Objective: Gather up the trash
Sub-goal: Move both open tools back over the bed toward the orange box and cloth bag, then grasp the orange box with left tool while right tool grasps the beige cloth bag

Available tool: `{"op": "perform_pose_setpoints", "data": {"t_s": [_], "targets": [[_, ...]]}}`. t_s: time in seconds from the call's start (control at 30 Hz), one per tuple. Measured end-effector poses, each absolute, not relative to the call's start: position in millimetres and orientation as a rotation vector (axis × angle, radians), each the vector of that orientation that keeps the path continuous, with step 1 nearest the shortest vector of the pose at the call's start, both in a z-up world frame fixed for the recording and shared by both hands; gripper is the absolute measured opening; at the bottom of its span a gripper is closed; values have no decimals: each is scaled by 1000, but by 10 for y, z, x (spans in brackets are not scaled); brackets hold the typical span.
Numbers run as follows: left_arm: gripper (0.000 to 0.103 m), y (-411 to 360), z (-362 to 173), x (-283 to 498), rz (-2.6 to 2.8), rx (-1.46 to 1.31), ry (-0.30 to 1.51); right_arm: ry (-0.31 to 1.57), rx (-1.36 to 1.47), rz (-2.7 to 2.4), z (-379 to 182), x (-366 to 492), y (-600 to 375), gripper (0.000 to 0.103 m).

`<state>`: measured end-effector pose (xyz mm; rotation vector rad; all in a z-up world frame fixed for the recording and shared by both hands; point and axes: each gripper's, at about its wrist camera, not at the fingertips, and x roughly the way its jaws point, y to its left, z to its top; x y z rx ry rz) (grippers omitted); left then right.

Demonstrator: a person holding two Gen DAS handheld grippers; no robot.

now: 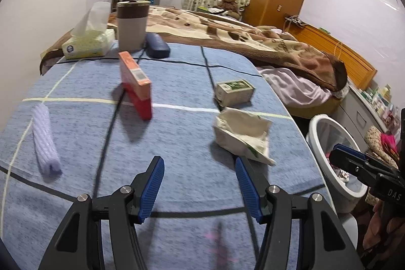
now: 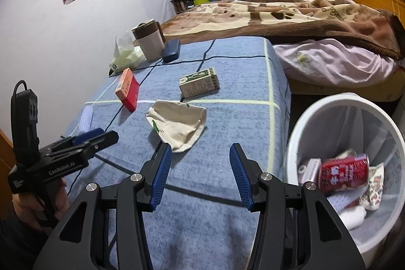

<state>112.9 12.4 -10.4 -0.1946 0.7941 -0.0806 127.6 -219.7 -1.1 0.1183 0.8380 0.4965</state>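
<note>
A crumpled cream carton [image 1: 243, 136] [image 2: 177, 124] lies on the blue cloth-covered table [image 1: 177, 194] [image 2: 227, 219], just ahead of both grippers. Beyond it are a green-and-white box [image 1: 234, 90] [image 2: 200, 82] and an upright red-orange box [image 1: 136, 85] [image 2: 127, 89]. A rolled lilac foam sleeve [image 1: 45, 141] lies at the left. My left gripper [image 1: 200, 163] is open and empty, the carton past its right fingertip. My right gripper [image 2: 200, 149] is open and empty too, close to the carton's near edge. The white bin [image 1: 336, 156] [image 2: 341, 168] holds a red can [image 2: 344, 171] and other scraps.
At the table's far end stand a tissue box [image 1: 88, 42], a grey tumbler with a brown band [image 1: 133, 24] and a dark blue case [image 1: 158, 44]. A bed with a brown blanket [image 2: 291, 17] lies beyond. The bin stands on the floor by the table's right edge.
</note>
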Motion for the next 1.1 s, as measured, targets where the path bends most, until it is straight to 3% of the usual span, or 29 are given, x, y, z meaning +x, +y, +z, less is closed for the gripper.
{"op": "perform_pose_setpoints", "data": {"t_s": [0.9, 0.93, 1.03, 1.1], "targets": [[59, 695, -214, 2179, 101, -263, 793, 921, 59, 556, -308, 2001, -1850, 50], [58, 702, -233, 2196, 104, -259, 794, 924, 54, 563, -321, 2018, -1825, 50], [36, 715, -278, 2219, 94, -252, 812, 929, 30, 585, -351, 2059, -1756, 50], [31, 718, -303, 2205, 84, -249, 825, 934, 21, 604, -370, 2086, -1720, 50]]}}
